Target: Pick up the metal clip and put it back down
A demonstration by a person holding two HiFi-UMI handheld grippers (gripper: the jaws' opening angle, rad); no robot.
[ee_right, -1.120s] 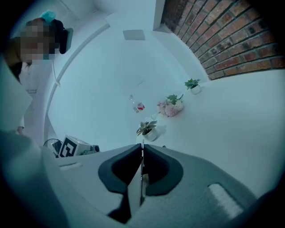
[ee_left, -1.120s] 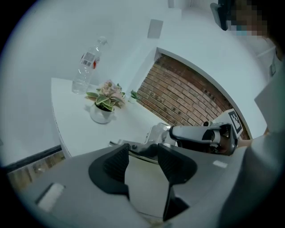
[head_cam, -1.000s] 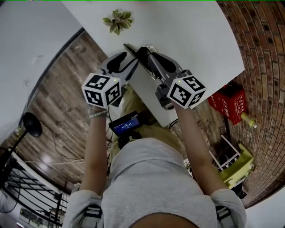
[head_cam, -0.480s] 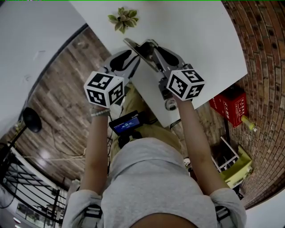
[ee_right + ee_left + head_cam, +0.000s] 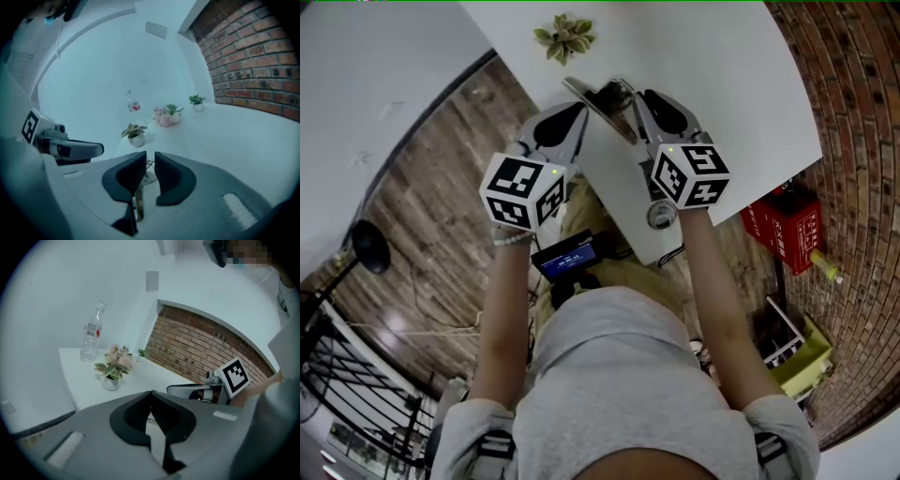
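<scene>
Bridging the tips of the 2 grippers, the flat silver metal clip [image 5: 600, 96] is over the near edge of the white rectangular table [image 5: 741, 84]. The left gripper [image 5: 151, 393] has its jaws pressed together. The right gripper [image 5: 150, 159] has just been opening, its jaws apart with the clip between them.

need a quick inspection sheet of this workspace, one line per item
surface: white table
job's things: metal clip at the near table edge, where the two grippers meet
clutter: potted plant, water bottle, pink flowers
grippers: left hand-held gripper has just been closing, tips together, nothing seen between them; right hand-held gripper has just been opening, jaws apart, clip between them
cables: thin cable on the floor
surroundings: brick wall, wood floor, red crate
</scene>
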